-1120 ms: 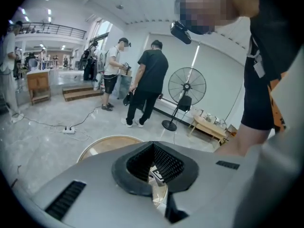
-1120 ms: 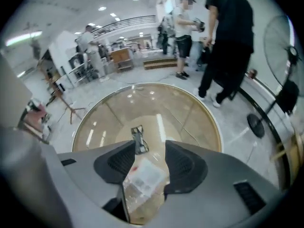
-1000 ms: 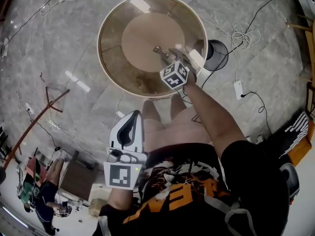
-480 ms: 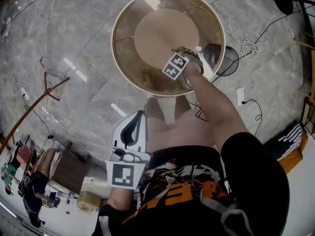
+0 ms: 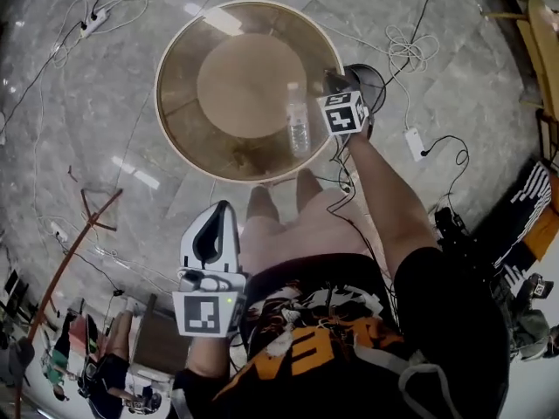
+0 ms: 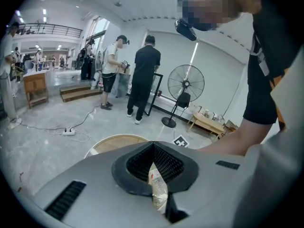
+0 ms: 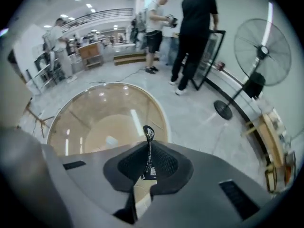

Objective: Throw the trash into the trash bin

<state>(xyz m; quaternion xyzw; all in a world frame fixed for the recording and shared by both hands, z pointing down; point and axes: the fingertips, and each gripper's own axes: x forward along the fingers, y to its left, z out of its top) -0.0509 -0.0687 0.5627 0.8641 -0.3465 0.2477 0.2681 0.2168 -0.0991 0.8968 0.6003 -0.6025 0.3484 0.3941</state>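
In the right gripper view my right gripper [image 7: 148, 161] is shut, its pads pressing a thin dark wrapper [image 7: 148, 133] seen edge-on. In the head view that gripper [image 5: 339, 85] hangs over the right rim of the round glass table [image 5: 175, 120], above a black round container [image 5: 374, 75] on the floor that it partly hides. My left gripper [image 6: 159, 182] is shut on a crumpled pale plastic packet [image 6: 158, 194]. It is held low by the person's waist [image 5: 212, 227]. A clear plastic bottle [image 5: 297, 127] is on the tabletop.
Cables and power strips [image 5: 417, 144] trail over the marble floor around the table. A standing fan [image 7: 259, 56] is at the right, with a low wooden table [image 6: 209, 122] beside it. Several people [image 7: 192, 37] stand behind.
My right gripper has moved from over the tabletop to the table's right rim, above the black container. The bottle now shows on the table. My left gripper stayed by the waist.
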